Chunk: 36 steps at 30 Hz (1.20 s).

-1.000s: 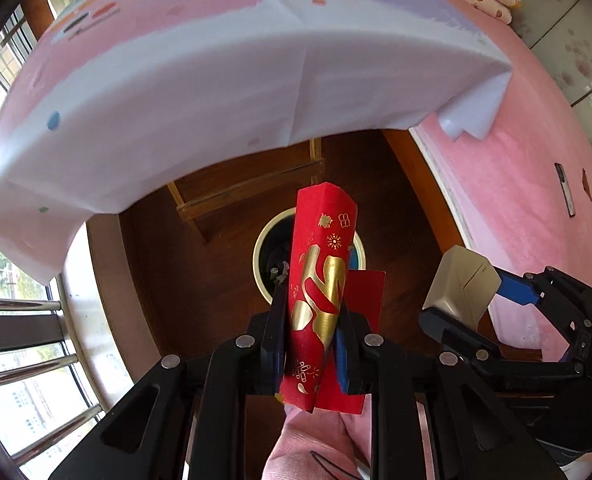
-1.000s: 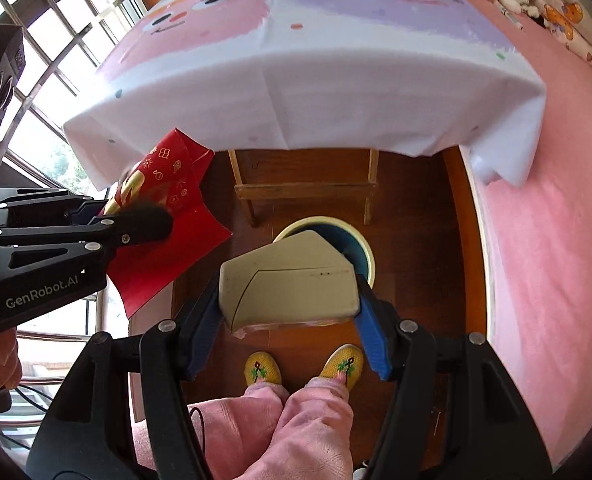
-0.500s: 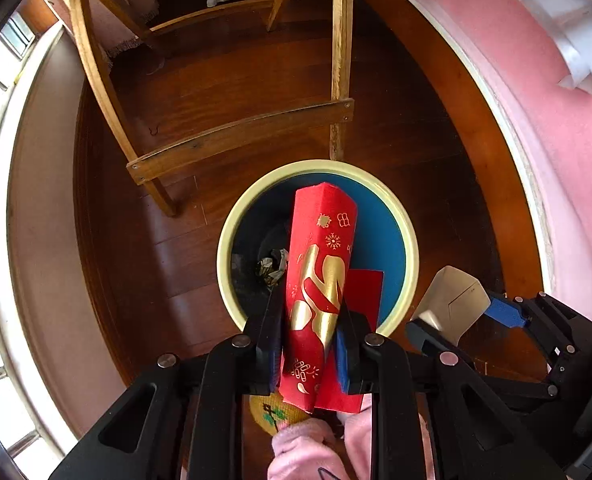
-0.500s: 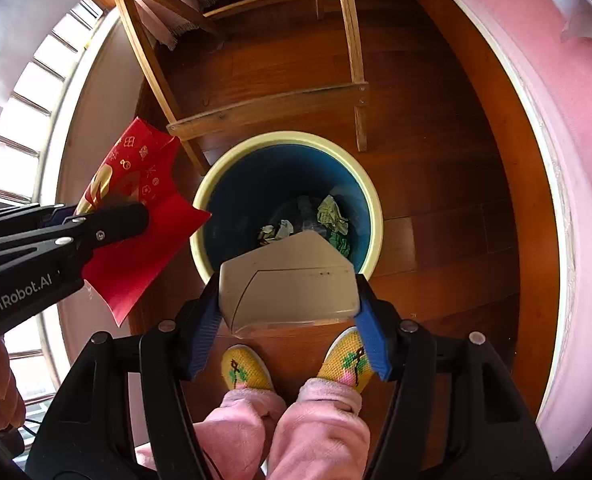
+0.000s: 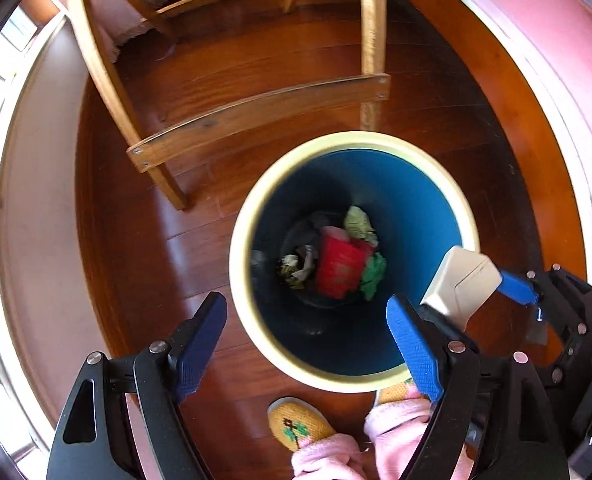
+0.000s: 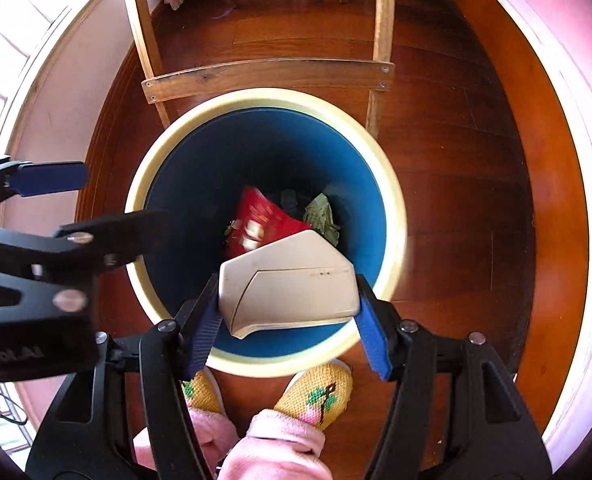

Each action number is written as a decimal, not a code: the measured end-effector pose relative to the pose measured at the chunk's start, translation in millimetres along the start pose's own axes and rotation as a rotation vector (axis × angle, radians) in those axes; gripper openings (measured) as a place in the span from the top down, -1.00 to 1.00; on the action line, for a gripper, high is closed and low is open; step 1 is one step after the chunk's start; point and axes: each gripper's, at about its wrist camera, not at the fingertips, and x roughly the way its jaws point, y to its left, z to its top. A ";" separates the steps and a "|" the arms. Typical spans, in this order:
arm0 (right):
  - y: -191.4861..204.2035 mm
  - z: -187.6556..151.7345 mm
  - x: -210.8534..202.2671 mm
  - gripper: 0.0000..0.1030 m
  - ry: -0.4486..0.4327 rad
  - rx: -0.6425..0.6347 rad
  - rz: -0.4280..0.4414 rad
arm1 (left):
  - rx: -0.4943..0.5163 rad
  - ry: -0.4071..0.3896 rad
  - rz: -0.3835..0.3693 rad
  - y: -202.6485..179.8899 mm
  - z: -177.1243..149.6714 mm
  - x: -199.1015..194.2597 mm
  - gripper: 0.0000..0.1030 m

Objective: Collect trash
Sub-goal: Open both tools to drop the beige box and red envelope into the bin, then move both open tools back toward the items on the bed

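Blue-padded left tool (image 5: 306, 342) jaws just opened wide, nothing between them, above bin (image 5: 251, 320). Red packet (image 5: 338, 266) lies at bin bottom among crumpled scraps. Right tool (image 6: 287, 330) clamps beige box (image 6: 291, 288) over bin rim. Slippered feet (image 6: 320, 394) just beside bin on wooden floor (image 5: 135, 240).

A reddish-brown polished wooden floor (image 5: 143, 248) spreads below. On it stand the light wooden legs and crossbar of a chair (image 6: 267, 76). Two yellow knitted slippers with green embroidery (image 6: 320, 396) show beneath fuzzy pink trouser cuffs (image 6: 283, 444). A pink bedspread edge (image 5: 568, 12) curves along the right.
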 end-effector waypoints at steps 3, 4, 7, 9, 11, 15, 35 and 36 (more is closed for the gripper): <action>2.9 6.3 5.0 -0.15 -0.001 -0.020 -0.018 | -0.017 -0.003 0.016 10.7 -0.9 -0.1 -0.62; 3.7 9.2 7.0 -0.15 0.002 -0.027 -0.024 | -0.024 -0.004 0.020 13.5 -1.3 -2.0 -0.62; 6.4 16.0 6.0 -0.19 0.006 -0.024 -0.032 | -0.050 -0.018 0.022 28.1 -2.9 -13.7 -0.62; 9.0 19.7 -0.5 -0.33 -0.012 -0.025 -0.038 | -0.066 -0.028 0.024 33.1 -4.3 -23.7 -0.62; 10.8 21.8 -7.0 -0.41 -0.021 -0.020 -0.033 | -0.080 -0.040 0.028 35.8 -6.0 -39.2 -0.62; 13.4 25.8 -30.9 -0.41 -0.021 -0.003 -0.038 | -0.090 -0.078 0.036 39.0 -7.5 -88.1 -0.62; 15.7 33.5 -328.5 -0.41 -0.147 0.148 0.090 | -0.065 -0.350 -0.014 24.0 1.5 -412.5 -0.62; 14.9 36.0 -343.1 -0.41 -0.160 0.138 0.092 | -0.067 -0.362 -0.024 22.5 4.6 -425.6 -0.62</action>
